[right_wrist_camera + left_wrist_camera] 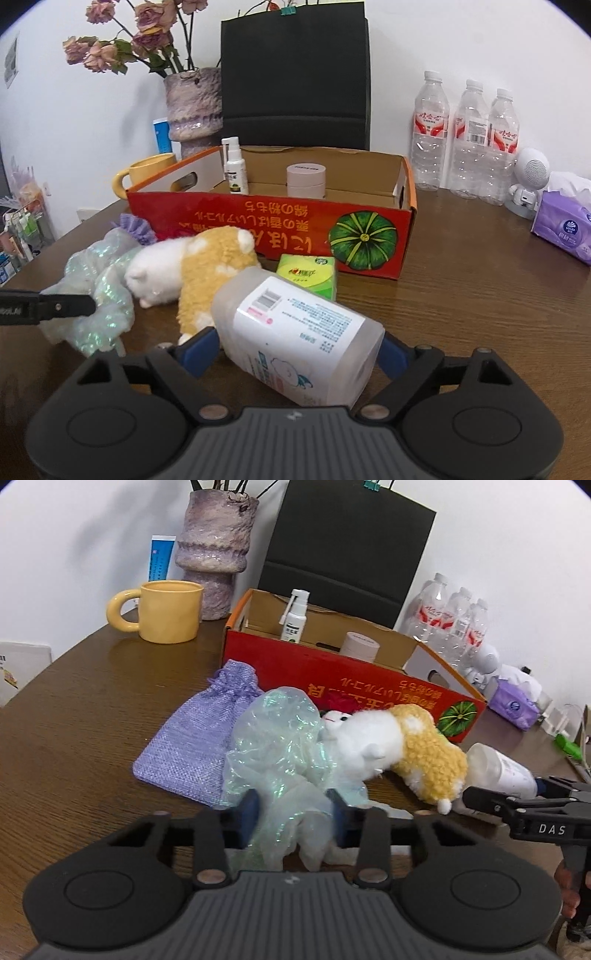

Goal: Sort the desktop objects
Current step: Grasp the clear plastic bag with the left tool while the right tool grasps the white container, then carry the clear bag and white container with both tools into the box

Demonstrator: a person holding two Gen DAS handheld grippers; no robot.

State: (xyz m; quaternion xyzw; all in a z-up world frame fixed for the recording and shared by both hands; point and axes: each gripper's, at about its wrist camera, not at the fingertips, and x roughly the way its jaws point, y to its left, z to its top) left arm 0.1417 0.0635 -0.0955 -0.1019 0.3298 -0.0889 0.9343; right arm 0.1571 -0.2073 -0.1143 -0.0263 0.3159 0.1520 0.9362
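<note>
spray bottle (233,167), jar (306,181) in box (266,229) | plush toy (207,266) before box | mug (170,611) left

Left gripper (293,818) jaws pinching, right gripper (297,349) jaws spread, clamping

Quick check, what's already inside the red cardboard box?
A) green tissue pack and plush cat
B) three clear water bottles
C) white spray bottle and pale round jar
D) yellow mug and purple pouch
C: the right wrist view shows a white spray bottle and a pale round jar standing inside the red cardboard box; the other items sit on the table outside it.
</note>
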